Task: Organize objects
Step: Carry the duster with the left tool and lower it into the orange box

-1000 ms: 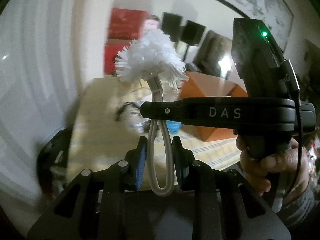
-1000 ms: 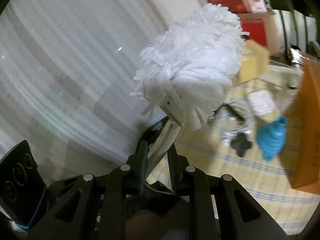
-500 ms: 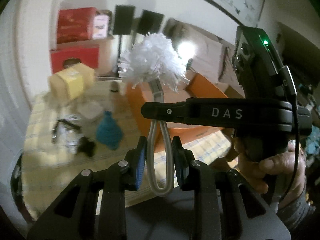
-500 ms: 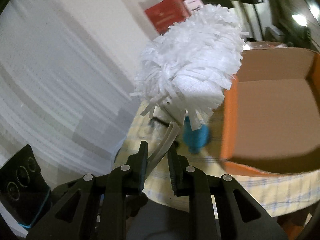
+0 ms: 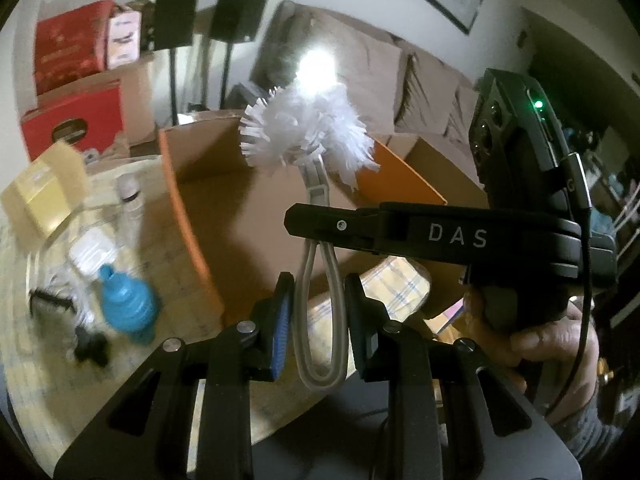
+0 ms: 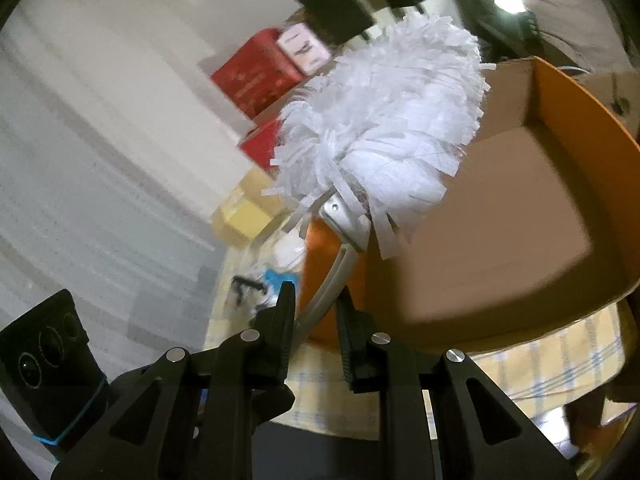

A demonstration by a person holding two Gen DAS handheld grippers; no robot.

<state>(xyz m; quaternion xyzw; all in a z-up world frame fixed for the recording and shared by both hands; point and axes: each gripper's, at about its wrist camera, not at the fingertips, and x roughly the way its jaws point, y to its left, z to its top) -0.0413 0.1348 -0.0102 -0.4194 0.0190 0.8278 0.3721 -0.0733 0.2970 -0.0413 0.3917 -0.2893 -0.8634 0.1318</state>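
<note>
We have the duster (image 5: 308, 136) in the air, its white fringed head (image 6: 384, 120) hanging over the open orange box (image 6: 560, 128) and its grey looped handle (image 5: 318, 312) pointing back toward us. It should be very light, with nearly all of what weight it has in the plastic handle. The head is soft, loose strips that would crush or slide off under any pinch, so we would not take hold there. The handle is the place: stiff enough to steer by, though the loop is thin, smooth and probably springy, so it could twist or slip between flat pads if squeezed only lightly.

Both grippers are on that handle. The left gripper (image 5: 320, 304) has its jaws narrow, closed on the two sides of the loop near its rounded end. The right gripper (image 6: 316, 312) crosses in front of it in the left view and has its jaws narrow as well, pinching the handle higher up, just below the collar where the head begins. A hand (image 5: 540, 344) grips the right tool's body.

Beyond the duster, the box stands on the desk (image 5: 168, 232) with a checked cloth, its inside bare as far as we can see. To its side lie a blue funnel-like piece (image 5: 128, 304), a small bottle (image 5: 130, 192), a yellow carton (image 5: 44, 192) and some blurred black bits. Red boxes (image 5: 72, 120) are stacked further back.
</note>
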